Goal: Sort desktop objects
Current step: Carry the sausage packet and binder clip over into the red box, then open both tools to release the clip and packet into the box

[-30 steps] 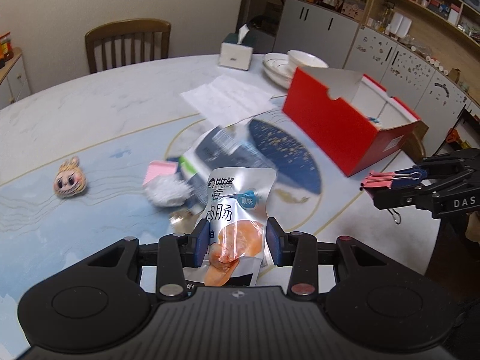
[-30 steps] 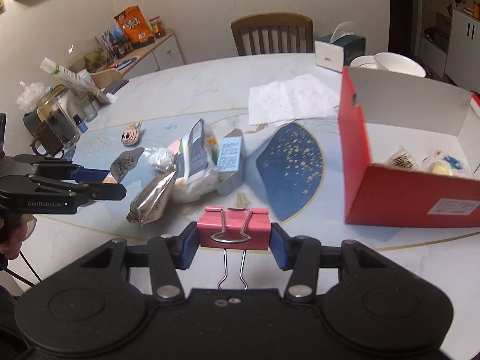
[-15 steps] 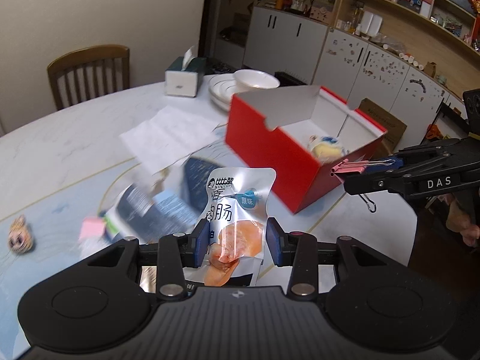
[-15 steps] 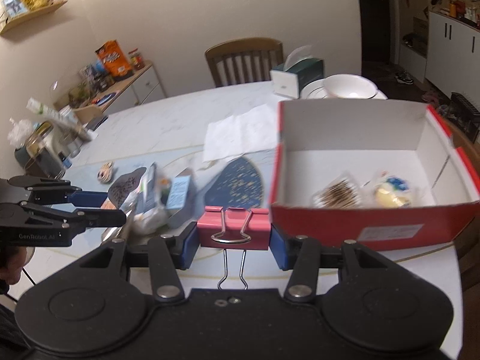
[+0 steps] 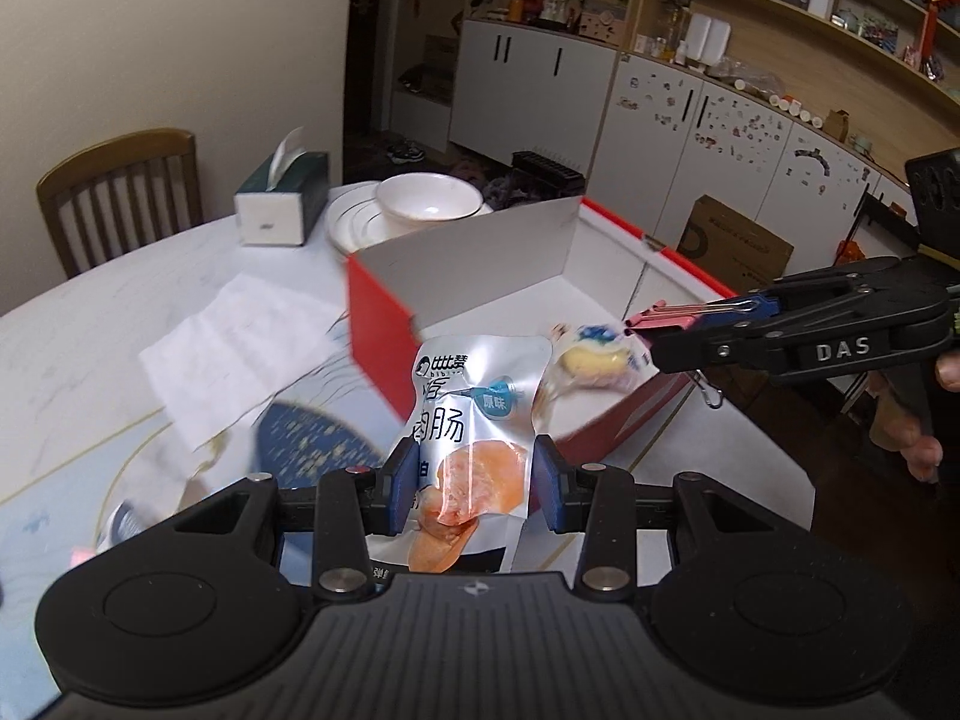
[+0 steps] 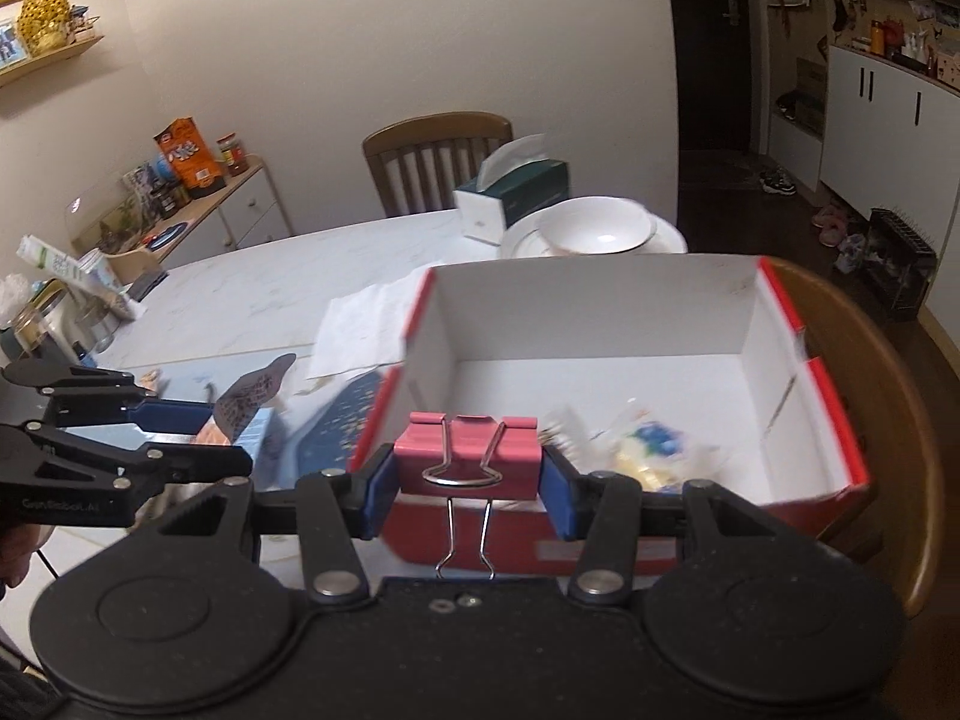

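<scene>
Both tools have swung across from the clutter in the middle of the desk (image 6: 252,276) and now hang by the red box (image 6: 600,534), which a second ago stood well off to the side. Left tool (image 5: 474,486) is clamped on a silver sausage packet (image 5: 474,414), its blue pads pinching the packet's lower half so the printed top stands up in front of the box's near corner. Right tool (image 6: 469,474) grips a pink binder clip (image 6: 465,450) by its sides, wire handles dangling below, held just over the box's front wall. Seen from the left, that clip (image 5: 666,317) pokes out sideways above the open box (image 5: 384,336).

Inside the box, on its white floor, lies a clear-wrapped yellow and blue snack (image 6: 651,450), with another blurred wrapper beside it that I can't make out. The rest of the floor is bare.

Behind the box sits a white bowl (image 6: 594,228) on stacked plates, then a green tissue box (image 6: 510,192) and a wooden chair (image 6: 438,150). A sheet of white paper (image 5: 240,348) lies left of the box.
</scene>
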